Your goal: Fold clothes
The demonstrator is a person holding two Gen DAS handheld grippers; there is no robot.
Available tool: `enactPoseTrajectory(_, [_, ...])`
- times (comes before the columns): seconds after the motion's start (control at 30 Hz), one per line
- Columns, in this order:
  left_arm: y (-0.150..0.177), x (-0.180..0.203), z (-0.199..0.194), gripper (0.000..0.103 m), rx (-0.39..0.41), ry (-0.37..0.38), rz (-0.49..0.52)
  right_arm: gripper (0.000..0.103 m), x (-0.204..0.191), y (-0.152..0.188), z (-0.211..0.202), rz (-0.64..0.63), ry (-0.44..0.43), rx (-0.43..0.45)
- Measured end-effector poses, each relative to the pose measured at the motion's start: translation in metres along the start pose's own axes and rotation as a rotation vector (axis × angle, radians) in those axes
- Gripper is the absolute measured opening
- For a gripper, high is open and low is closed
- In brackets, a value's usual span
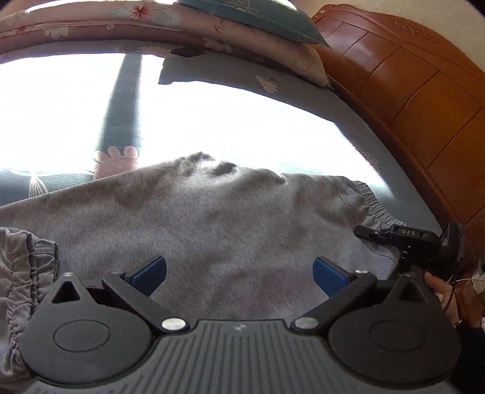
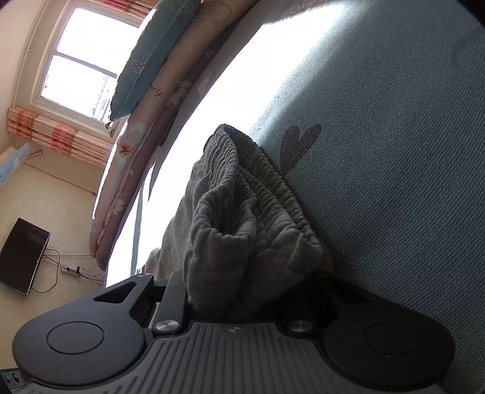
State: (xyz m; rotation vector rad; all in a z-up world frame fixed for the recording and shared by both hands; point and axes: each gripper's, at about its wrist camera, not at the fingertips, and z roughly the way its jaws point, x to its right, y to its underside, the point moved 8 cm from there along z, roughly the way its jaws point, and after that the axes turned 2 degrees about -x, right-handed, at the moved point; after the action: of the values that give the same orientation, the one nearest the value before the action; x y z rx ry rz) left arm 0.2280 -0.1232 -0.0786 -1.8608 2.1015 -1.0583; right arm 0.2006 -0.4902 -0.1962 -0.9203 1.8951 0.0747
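teal pillow [image 2: 142, 60] | wooden headboard [image 1: 409, 91] | window [image 2: 81, 60] | floor power strip [image 2: 70, 270]

L gripper [image 1: 239, 277] jaws wide apart; R gripper [image 2: 242, 291] clamped on cloth.

One grey garment [image 1: 212, 218], two grippers [image 1: 239, 272] [image 2: 251, 291], perhaps two pillows [image 1: 257, 18], one window [image 2: 81, 60].

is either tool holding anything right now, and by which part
The right tool is shut on the grey sweatpants, gripping the bunched elastic waistband. The left tool is open above the fabric, holding nothing.
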Motion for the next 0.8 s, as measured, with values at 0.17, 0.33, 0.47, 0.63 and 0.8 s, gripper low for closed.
enactPoseTrajectory(0.17, [-0.009,-0.039,-0.034,0.102,0.045,-0.089,-0.012,0.021,-0.03,-0.003,-0.006,-0.131,0.1,0.033])
enactPoseTrajectory(0.33, [-0.008,-0.083,-0.06,0.102,0.048,-0.144,-0.069,0.021,-0.086,-0.002,-0.025,-0.285,0.127,0.087])
enactPoseTrajectory(0.47, [-0.001,-0.116,-0.076,0.102,0.04,-0.181,-0.122,0.021,-0.128,0.004,-0.032,-0.405,0.16,0.102])
enactPoseTrajectory(0.63, [0.007,-0.142,-0.086,0.102,0.038,-0.186,-0.182,0.021,-0.182,0.021,-0.035,-0.515,0.142,0.109])
enactPoseTrajectory(0.8, [0.013,-0.158,-0.09,0.102,0.032,-0.188,-0.208,0.021,-0.237,0.048,-0.028,-0.649,0.121,0.093])
